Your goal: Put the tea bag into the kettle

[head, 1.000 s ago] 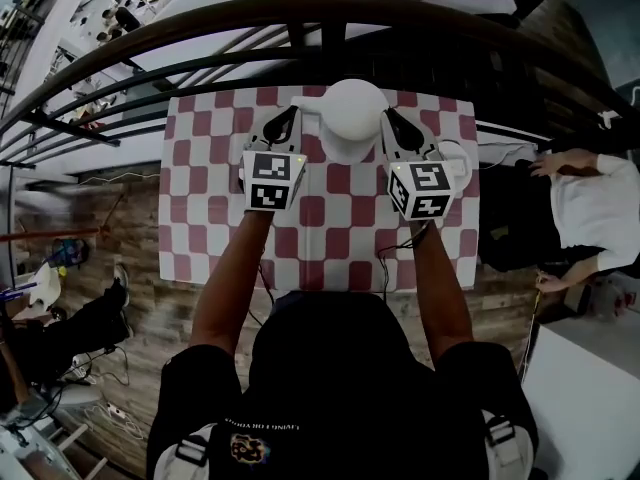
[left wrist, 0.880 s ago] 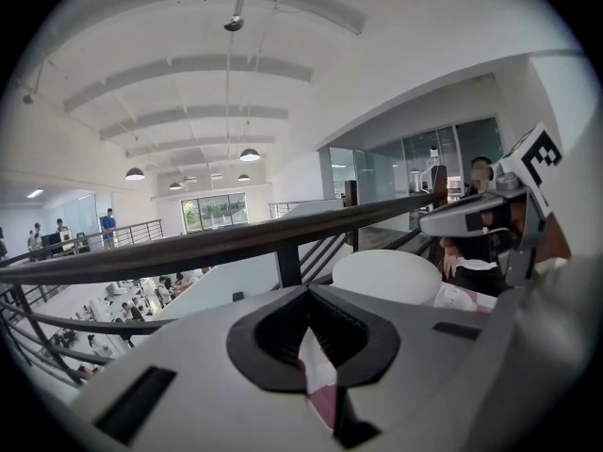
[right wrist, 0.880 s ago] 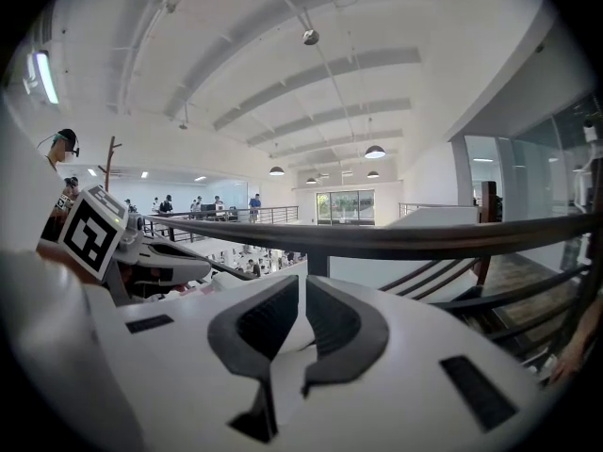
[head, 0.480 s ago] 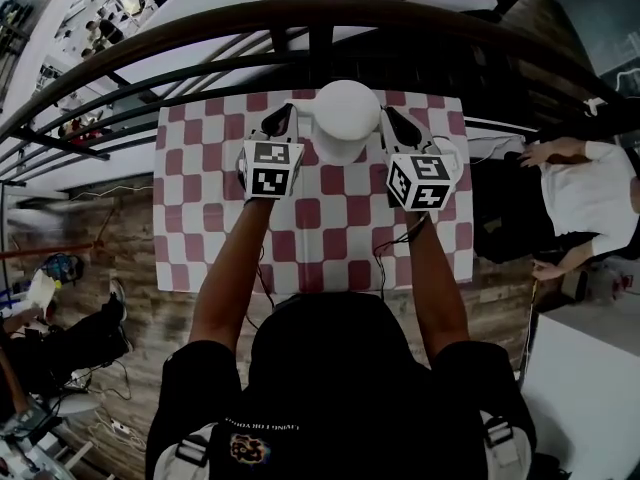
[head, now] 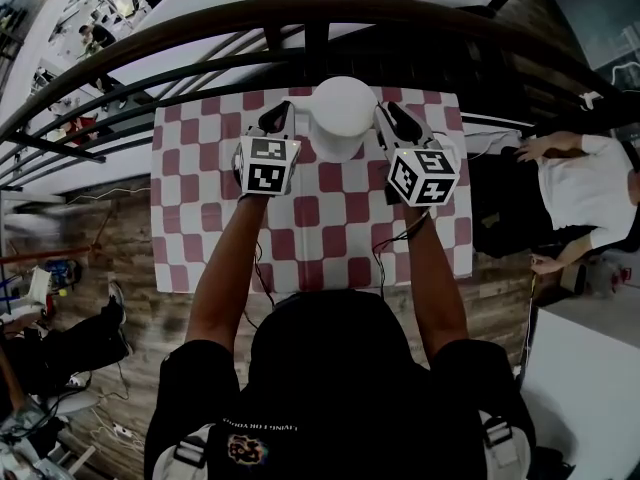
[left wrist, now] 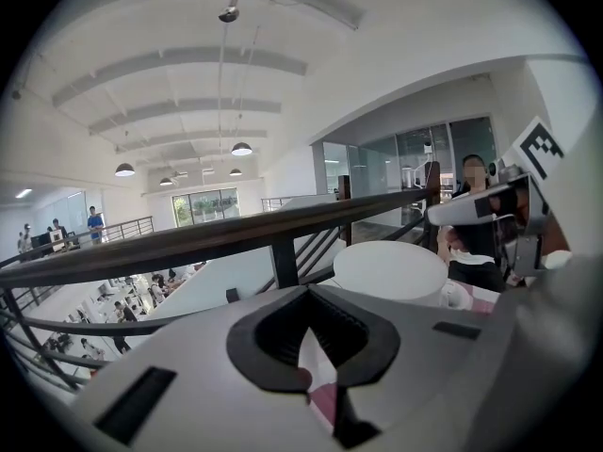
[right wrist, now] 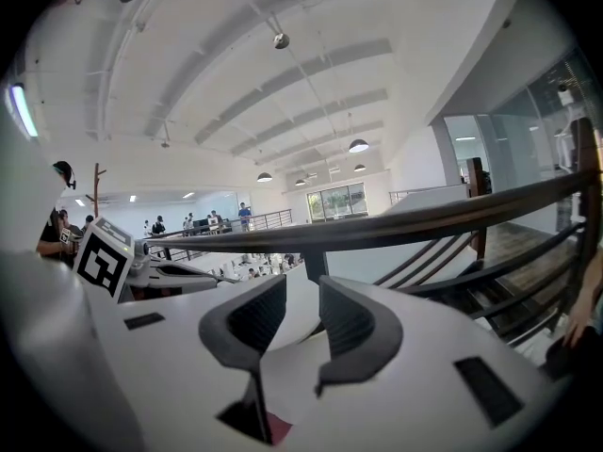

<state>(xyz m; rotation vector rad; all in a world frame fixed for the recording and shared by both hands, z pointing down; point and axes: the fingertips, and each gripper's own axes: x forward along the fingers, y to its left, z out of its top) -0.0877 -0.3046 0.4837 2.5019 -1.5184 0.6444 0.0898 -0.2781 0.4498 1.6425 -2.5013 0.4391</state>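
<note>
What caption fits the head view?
Left hand-held gripper and right hand-held gripper flank the white kettle; the right's jaws, just opened, hold nothing.

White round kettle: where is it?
Head view, top centre: the white round kettle stands at the far edge of the red-and-white checked table, by the dark railing, between the left gripper and the right gripper, whose empty jaws have just been opening.

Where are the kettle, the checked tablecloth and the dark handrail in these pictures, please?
kettle (head: 340,108): head view, on its white rounded top.
checked tablecloth (head: 320,208): head view, a bare patch near its middle.
handrail (head: 330,11): head view, on its curved top bar.
</note>
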